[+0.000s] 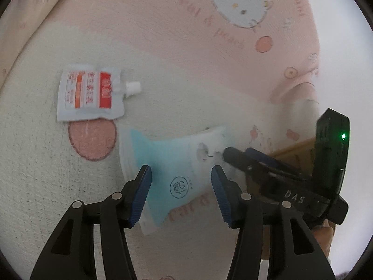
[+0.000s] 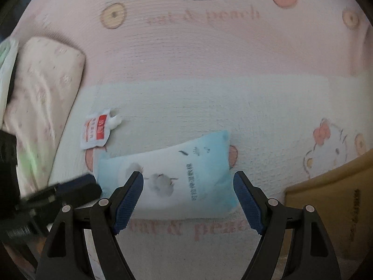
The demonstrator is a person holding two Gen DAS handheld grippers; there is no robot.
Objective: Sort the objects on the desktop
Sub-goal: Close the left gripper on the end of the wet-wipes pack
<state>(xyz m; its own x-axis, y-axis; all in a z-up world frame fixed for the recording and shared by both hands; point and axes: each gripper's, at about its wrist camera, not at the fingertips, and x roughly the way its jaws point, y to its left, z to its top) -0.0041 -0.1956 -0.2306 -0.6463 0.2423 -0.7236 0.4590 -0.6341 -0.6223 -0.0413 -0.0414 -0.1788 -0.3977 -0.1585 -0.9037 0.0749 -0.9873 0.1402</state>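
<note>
A light blue and white soft pack [image 1: 177,170] lies flat on the pink and white Hello Kitty blanket [image 1: 163,35]. My left gripper [image 1: 181,175] is open, its blue pads on either side of the pack's near end, just above it. In the right wrist view the pack [image 2: 186,177] lies ahead of my open right gripper [image 2: 188,179], which also straddles it. A white and red spouted pouch [image 1: 91,93] lies to the far left of the pack; it also shows in the right wrist view [image 2: 96,131]. The right gripper's body [image 1: 291,179] reaches in from the right.
A brown cardboard box [image 2: 333,210] stands at the right, also glimpsed in the left wrist view [image 1: 296,151]. A pale pink pillow [image 2: 44,98] lies at the left. The left gripper's body [image 2: 46,200] shows blurred at lower left.
</note>
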